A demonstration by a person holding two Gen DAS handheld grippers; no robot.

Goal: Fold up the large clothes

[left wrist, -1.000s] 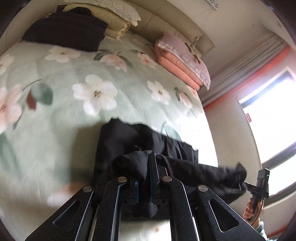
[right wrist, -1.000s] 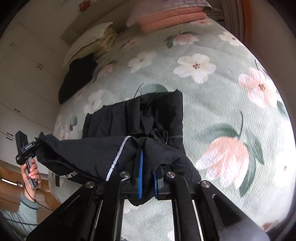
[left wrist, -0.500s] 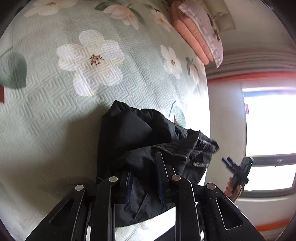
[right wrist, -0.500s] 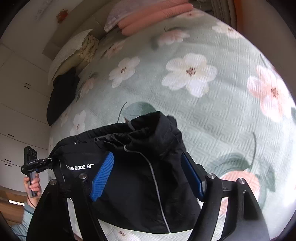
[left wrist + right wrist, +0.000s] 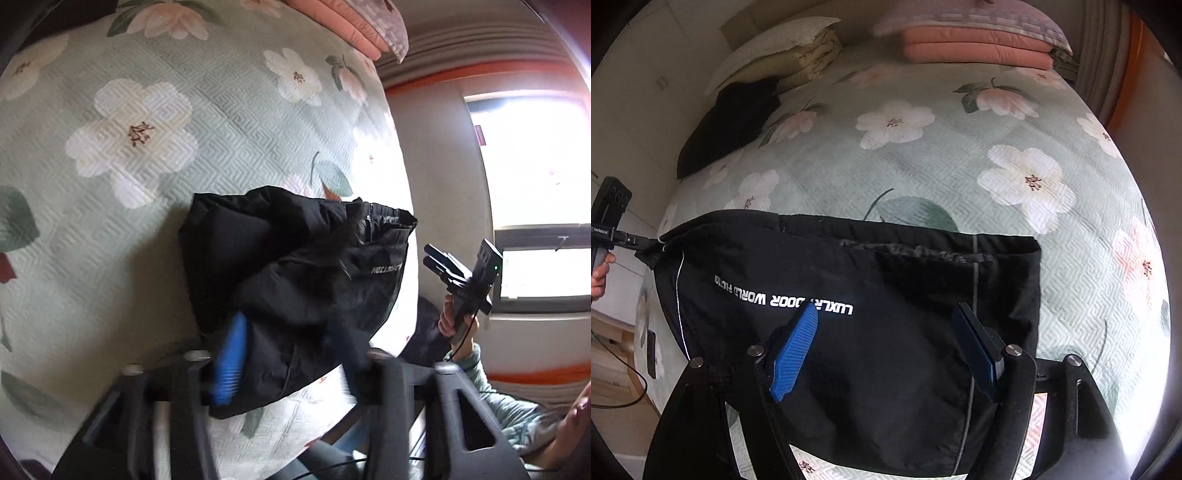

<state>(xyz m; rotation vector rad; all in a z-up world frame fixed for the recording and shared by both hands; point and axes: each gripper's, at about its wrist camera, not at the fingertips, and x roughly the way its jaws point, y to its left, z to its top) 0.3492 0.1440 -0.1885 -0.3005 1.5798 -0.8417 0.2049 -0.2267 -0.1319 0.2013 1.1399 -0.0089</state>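
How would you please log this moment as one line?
left gripper: opening, over folded black nylon garment | right gripper: open | garment: on floral bedspread

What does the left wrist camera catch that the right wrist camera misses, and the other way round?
Only the left wrist view shows the bright window and the right gripper, seen from outside. Only the right wrist view shows the cream bedding stack, a dark folded garment beside it and the full white lettering. Both show the black garment on the floral bedspread and the pink folded blankets.
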